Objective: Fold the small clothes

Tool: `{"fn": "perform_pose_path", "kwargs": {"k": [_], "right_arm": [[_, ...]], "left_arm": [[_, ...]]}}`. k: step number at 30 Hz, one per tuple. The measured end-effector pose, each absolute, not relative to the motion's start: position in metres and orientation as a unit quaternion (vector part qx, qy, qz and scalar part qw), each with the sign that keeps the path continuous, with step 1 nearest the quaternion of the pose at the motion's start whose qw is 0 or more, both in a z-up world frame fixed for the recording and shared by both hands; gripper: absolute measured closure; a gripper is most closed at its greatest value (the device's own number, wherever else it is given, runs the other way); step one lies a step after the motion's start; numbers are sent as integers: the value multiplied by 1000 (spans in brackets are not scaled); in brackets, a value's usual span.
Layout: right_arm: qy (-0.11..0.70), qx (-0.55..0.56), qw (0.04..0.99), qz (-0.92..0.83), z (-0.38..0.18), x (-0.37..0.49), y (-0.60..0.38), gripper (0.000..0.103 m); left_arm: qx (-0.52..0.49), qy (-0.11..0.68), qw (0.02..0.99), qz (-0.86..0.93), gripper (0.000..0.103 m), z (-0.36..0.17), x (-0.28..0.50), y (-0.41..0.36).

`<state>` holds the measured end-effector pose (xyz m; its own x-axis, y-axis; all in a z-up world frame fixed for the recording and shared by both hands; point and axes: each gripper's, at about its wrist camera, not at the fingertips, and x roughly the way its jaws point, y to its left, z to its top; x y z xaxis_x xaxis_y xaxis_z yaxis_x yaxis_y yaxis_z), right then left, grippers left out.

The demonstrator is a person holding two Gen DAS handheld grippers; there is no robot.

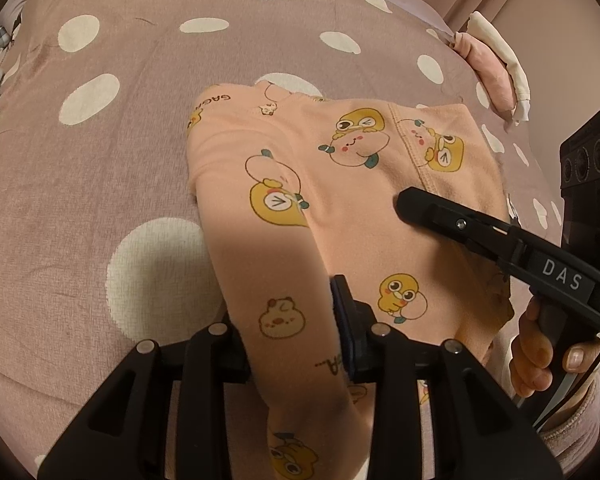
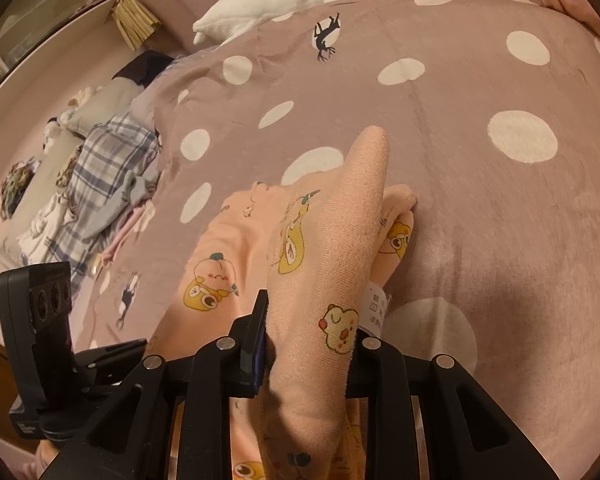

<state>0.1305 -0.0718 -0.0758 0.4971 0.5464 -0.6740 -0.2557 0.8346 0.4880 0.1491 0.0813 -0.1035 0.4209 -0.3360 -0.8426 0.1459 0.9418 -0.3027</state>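
Observation:
A small peach garment [image 1: 340,184] printed with yellow cartoon ducks lies partly folded on a mauve bedspread [image 1: 100,168] with white dots. My left gripper [image 1: 296,344] is shut on a fold of the garment near its close edge. My right gripper [image 2: 308,344] is shut on another fold of the same garment [image 2: 324,240], which drapes up and over its jaws. A white care label [image 2: 374,304] shows beside the right gripper. In the left wrist view the right gripper's body [image 1: 500,236] reaches in from the right over the cloth.
A white goose plush [image 2: 300,0] lies at the far edge of the bed. A pile of plaid and other clothes [image 2: 100,176] sits at the left. A pink and white pillow [image 1: 496,68] lies at the right. Shelves [image 2: 40,20] stand beyond.

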Motion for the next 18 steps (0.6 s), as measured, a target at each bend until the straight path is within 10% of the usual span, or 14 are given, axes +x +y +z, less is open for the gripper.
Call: {"fn": "perform_pose_path", "kwargs": {"k": [18], "right_arm": [[447, 162, 850, 227, -80, 132, -75, 77]], "left_arm": [[-90, 519, 838, -144, 66, -107, 149, 83]]}}
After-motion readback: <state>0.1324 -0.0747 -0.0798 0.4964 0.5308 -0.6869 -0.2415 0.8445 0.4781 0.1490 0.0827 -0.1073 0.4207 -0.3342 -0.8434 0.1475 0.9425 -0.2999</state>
